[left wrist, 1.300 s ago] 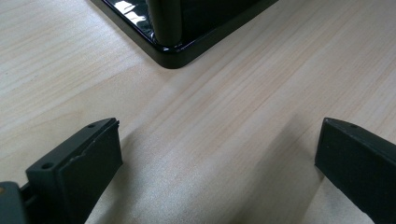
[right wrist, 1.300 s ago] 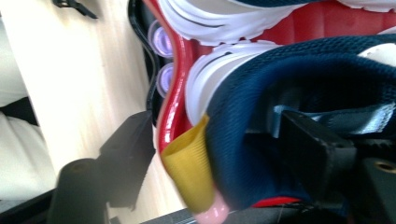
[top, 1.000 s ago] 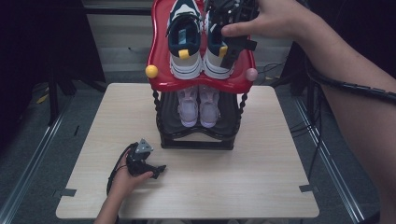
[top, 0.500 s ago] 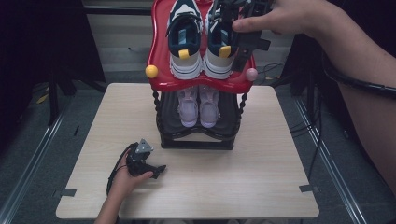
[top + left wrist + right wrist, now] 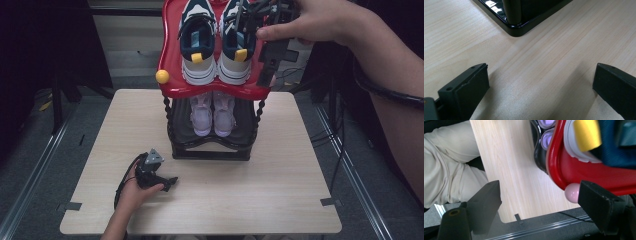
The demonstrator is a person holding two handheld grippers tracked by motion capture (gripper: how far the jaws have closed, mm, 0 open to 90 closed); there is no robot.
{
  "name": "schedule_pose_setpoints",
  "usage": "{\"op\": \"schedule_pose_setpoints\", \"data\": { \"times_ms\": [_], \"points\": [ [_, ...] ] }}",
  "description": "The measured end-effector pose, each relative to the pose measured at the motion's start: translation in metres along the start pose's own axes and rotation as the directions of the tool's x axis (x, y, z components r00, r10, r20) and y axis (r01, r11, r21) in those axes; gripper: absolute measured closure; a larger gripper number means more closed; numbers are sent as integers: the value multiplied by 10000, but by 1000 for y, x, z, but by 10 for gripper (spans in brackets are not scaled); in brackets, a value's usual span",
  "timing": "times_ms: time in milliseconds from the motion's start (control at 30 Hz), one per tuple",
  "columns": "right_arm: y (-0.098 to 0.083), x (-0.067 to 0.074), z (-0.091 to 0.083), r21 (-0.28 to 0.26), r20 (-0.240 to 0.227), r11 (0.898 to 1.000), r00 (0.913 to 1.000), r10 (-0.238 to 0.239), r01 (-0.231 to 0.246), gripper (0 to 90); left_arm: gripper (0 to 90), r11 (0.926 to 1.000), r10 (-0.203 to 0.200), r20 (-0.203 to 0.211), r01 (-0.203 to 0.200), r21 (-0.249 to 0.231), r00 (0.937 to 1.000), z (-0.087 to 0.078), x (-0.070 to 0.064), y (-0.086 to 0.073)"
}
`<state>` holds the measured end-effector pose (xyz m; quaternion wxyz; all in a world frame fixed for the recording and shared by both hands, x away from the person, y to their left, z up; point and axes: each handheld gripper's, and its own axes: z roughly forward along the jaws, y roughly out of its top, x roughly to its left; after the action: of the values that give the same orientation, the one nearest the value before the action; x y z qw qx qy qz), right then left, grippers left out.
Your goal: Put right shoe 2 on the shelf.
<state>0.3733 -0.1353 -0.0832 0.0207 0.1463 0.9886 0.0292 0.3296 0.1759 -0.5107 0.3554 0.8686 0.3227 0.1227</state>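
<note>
A two-tier shoe rack stands on the wooden table (image 5: 280,165). Its red top tray (image 5: 172,65) carries a pair of navy-and-white sneakers (image 5: 199,45) with yellow heel tabs. Pale purple shoes (image 5: 214,112) sit on the black lower shelf. My right gripper (image 5: 270,70) hangs at the tray's right rim beside the right sneaker (image 5: 235,50), jaws pointing down. It is open (image 5: 541,202), with only the table far below between its jaws and the tray's pink knob (image 5: 572,192) by one jaw. My left gripper (image 5: 167,182) rests on the table, open (image 5: 541,87) and holding nothing.
The rack's black base corner (image 5: 516,25) lies just ahead of the left jaws. A yellow knob (image 5: 162,76) marks the tray's left corner. A person's light trousers (image 5: 446,165) show beyond the table edge. Metal rails (image 5: 350,165) run along both sides of the table.
The right hand has drifted right and lower in the picture, from over the right sneaker to the tray's right rim. The left hand has stayed put.
</note>
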Motion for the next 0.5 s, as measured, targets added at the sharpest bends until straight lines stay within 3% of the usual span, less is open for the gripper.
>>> {"op": "schedule_pose_setpoints", "data": {
  "times_ms": [267, 500],
  "points": [
    [-12, 3, 11, 239, -416, 9997, 9991, 59, -49, 188, 0, 10000, 1, 2, -1, 0, 10000, 0, 0, 0],
    [-26, 3, 19, 257, -496, 9995, 9986, 202, -189, 191, 0, 10000, -7, 4, 7, -4, 10000, 0, 0, 0]
  ]
}}
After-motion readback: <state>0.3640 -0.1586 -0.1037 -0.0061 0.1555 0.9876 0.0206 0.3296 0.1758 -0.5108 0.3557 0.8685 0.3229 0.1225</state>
